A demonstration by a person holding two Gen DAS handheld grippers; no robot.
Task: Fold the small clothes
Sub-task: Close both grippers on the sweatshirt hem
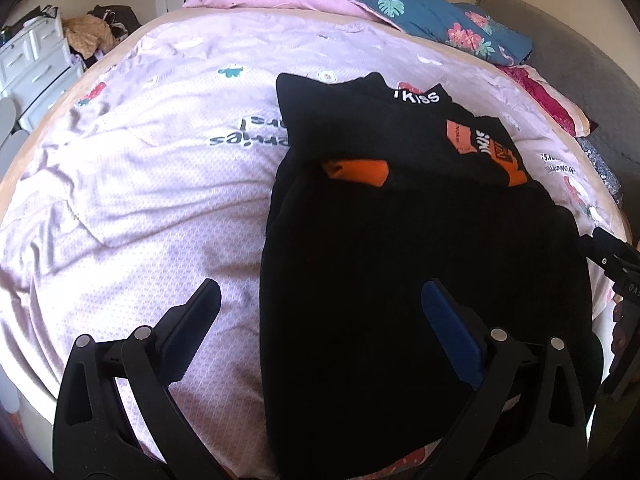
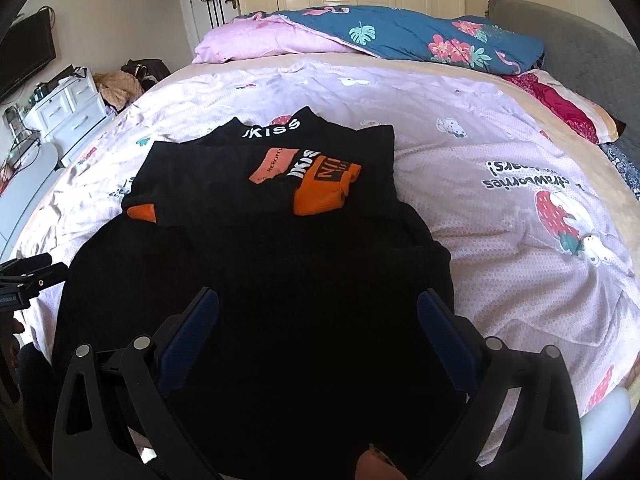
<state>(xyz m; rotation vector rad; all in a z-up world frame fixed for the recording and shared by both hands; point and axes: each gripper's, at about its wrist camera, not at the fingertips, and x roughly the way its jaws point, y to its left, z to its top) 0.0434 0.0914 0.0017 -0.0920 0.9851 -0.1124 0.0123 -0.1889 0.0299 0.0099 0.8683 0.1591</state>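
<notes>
Black garment (image 1: 420, 248): you have it lying on the bed, spread toward you, its far part folded over so the orange patches and white "KISS" lettering face up.
Orange cuff (image 1: 356, 172): it peeks out at the fold line, on the left side of the garment.
Bed sheet (image 1: 140, 200): pale pink with strawberry prints and lettering, wrinkled to the left of the garment.
Left gripper (image 1: 320, 320): your fingers (image 1: 452, 332) stand wide apart, holding nothing; one hangs over the sheet, the other over the garment's near left part.
Right gripper (image 2: 318, 328): your fingers (image 2: 444, 332) are spread apart over the garment's near end; whether the tips touch the dark cloth is hard to tell.
Quilt (image 2: 420, 36): blue floral with a pink underside, bunched at the far edge of the bed.
Drawer unit (image 2: 68, 108): white, standing beside the bed on the left.
</notes>
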